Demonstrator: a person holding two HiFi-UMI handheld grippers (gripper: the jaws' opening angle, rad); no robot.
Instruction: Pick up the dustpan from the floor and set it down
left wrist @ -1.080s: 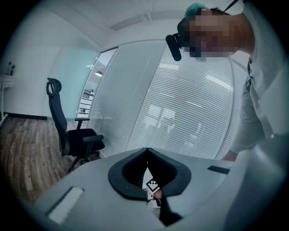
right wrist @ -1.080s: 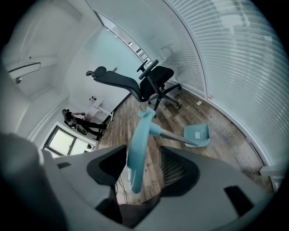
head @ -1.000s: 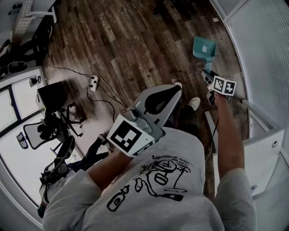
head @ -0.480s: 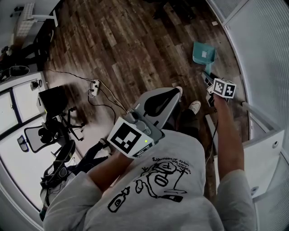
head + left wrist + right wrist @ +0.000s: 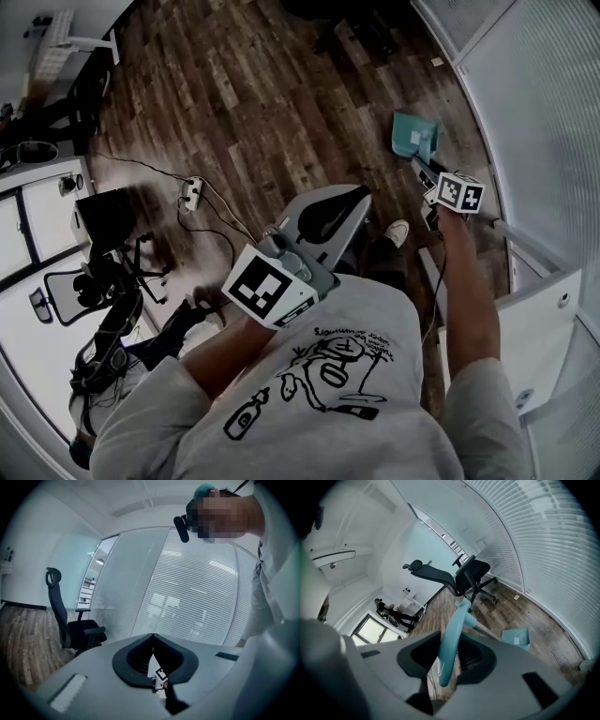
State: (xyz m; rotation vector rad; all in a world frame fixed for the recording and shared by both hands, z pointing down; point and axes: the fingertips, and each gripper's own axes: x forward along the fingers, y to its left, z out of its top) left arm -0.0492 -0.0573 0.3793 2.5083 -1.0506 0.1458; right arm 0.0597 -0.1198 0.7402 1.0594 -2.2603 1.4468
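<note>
R gripper (image 5: pixel 450 641) has its jaws clamped on the teal handle (image 5: pixel 451 620) of the dustpan (image 5: pixel 413 134). Jaws have just been closing w/ the handle btwn them; pads now press it on both sides, only partway shut. Handle runs fwd & down from the jaws to the pan, which is low over the wood floor (image 5: pixel 244 84) near the glass wall w/ blinds (image 5: pixel 544 94); can't tell if the pan touches the floor. Black office chair (image 5: pixel 473 576) stands beyond it. L gripper (image 5: pixel 152 637) is in front of the person's chest, jaw tips together, nothing in them. Power strip (image 5: pixel 192 192) w/ cables lies on the floor at left, well apart from the dustpan.
</note>
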